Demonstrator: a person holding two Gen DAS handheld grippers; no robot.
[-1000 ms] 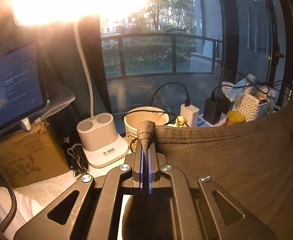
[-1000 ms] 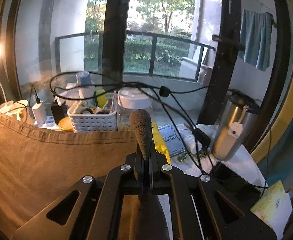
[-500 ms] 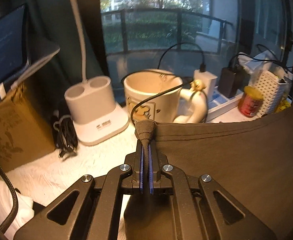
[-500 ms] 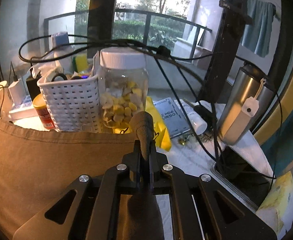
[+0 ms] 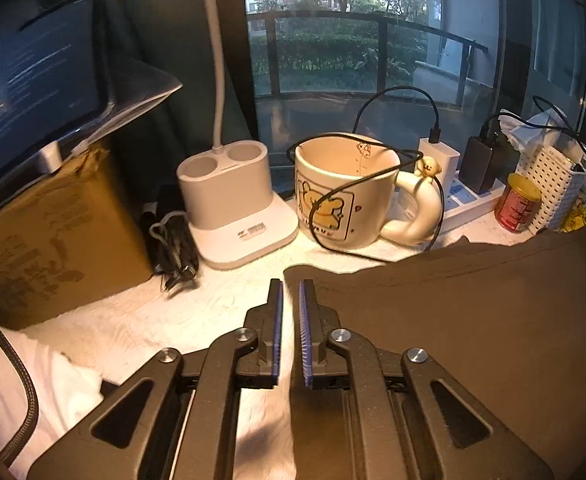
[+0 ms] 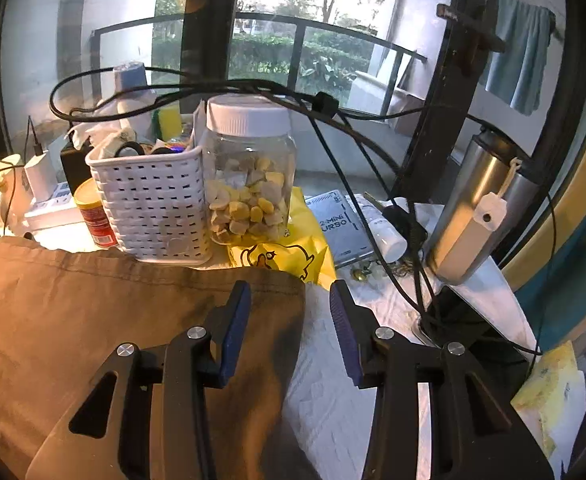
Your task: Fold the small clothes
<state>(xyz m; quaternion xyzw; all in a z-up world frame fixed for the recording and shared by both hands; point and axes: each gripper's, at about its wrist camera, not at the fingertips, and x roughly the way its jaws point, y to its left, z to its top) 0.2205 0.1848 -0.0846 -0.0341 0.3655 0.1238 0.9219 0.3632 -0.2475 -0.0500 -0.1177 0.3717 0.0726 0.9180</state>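
Left gripper (image 5: 289, 294) is parted with nothing in it, and the right gripper (image 6: 289, 300) is spread wide too. The brown garment (image 5: 473, 312) lies flat on the worktop (image 5: 229, 292), so probably between folds; next needs a fresh edge grab.

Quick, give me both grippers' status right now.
Left gripper: open, holding nothing, at the brown garment's corner.
Right gripper: open wide, empty, over the garment's other corner.

Setting: a lived-in home desk by a balcony window. Evidence: cartoon mug (image 5: 345, 196) mid-frame, desk lamp base (image 5: 233, 204), tablet screen (image 5: 33, 76) upper left, snack jar (image 6: 249, 176), white basket (image 6: 153, 204), steel flask (image 6: 477, 208), towel (image 6: 521, 52) hanging outside upper right.
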